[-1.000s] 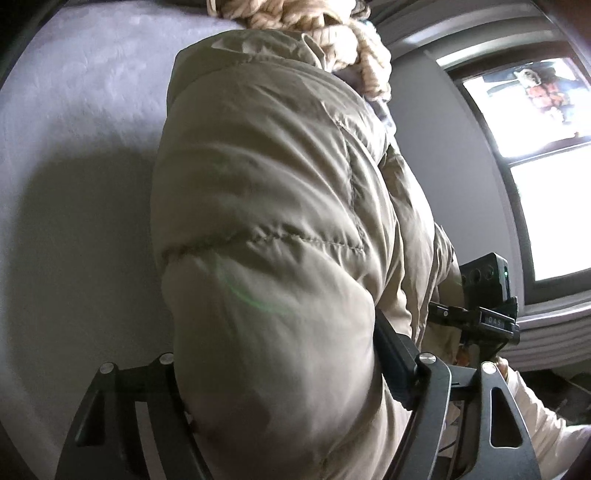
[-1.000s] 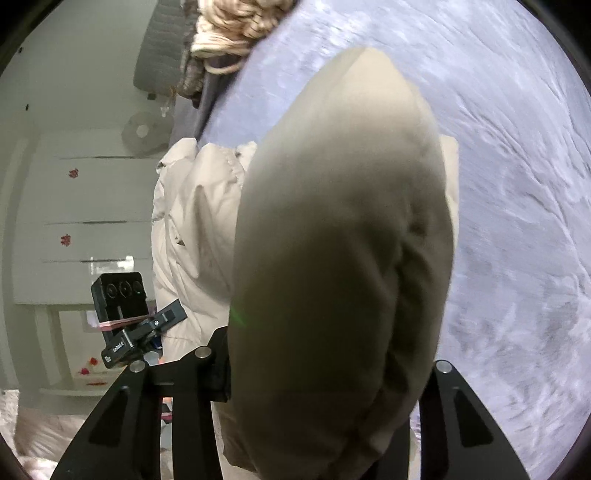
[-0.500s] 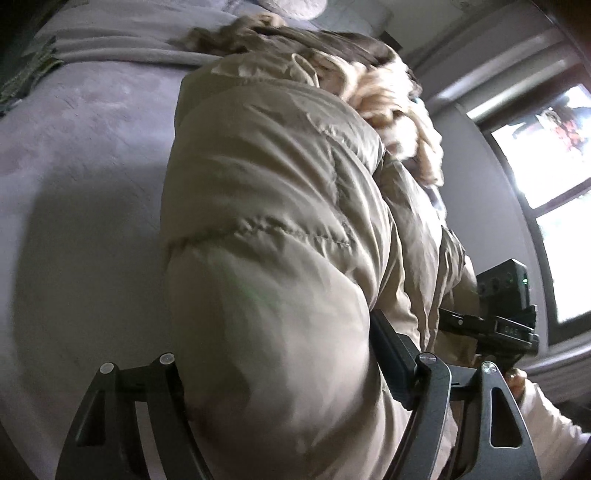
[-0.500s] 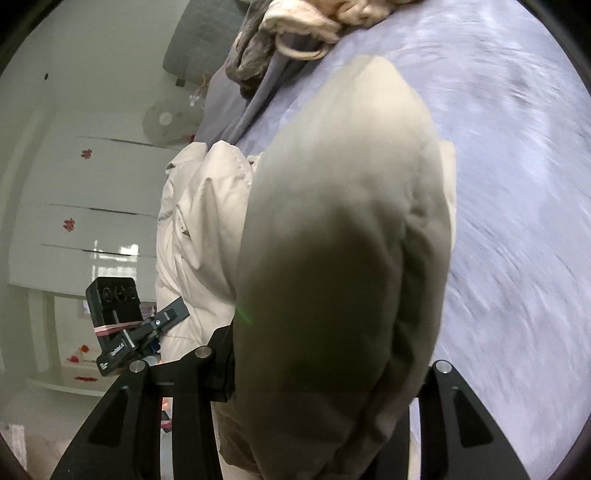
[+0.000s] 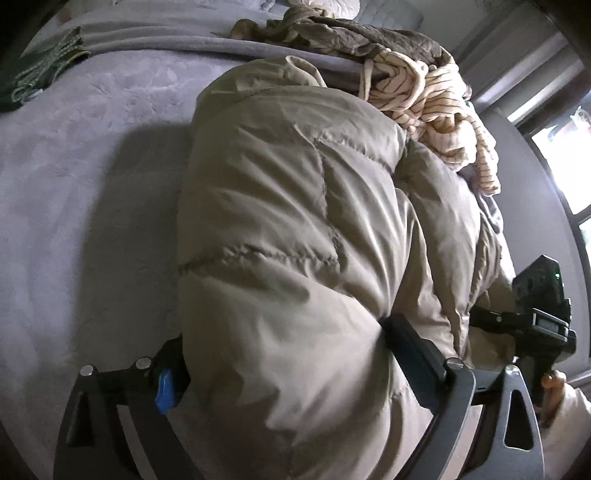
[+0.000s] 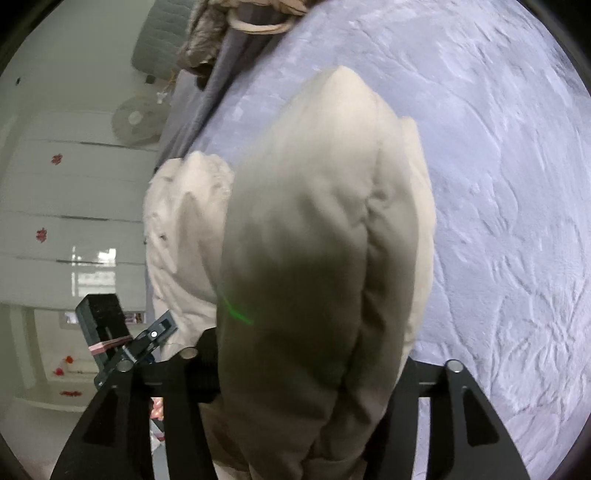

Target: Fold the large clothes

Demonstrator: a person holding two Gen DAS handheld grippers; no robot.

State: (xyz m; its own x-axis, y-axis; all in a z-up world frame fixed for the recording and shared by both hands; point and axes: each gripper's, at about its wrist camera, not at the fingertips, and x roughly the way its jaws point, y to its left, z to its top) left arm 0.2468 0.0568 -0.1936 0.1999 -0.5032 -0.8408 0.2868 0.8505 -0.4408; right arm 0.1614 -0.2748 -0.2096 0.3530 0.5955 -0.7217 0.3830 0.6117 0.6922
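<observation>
The beige puffer jacket [image 5: 295,229] bulges straight out ahead of both grippers, a thick padded fold bunched between each pair of fingers and rising away from the cameras over the lilac bedspread [image 5: 74,184]. In the left wrist view the left gripper [image 5: 284,354] pinches a fat quilted roll; the jacket's long axis runs forward from it and slightly to its right, ending at a collar-like edge near the far side of the bed. The right gripper [image 6: 306,365] is likewise clamped on a padded fold that stands up in front of it like a hump, with more of the jacket spilling to its left, toward the other tool. Each gripper shows at the other's inner side, so the two grips sit near each other along one edge of the garment, neither clearly nearer the far end.

Beyond the jacket, ahead and right of the left gripper, lies a heap of striped cream clothing [image 5: 436,99] with a brown quilted piece [image 5: 354,33] behind it. My judgement: the held edge is being carried forward over the body, so the fold should land along that forward axis, short of the heap.
</observation>
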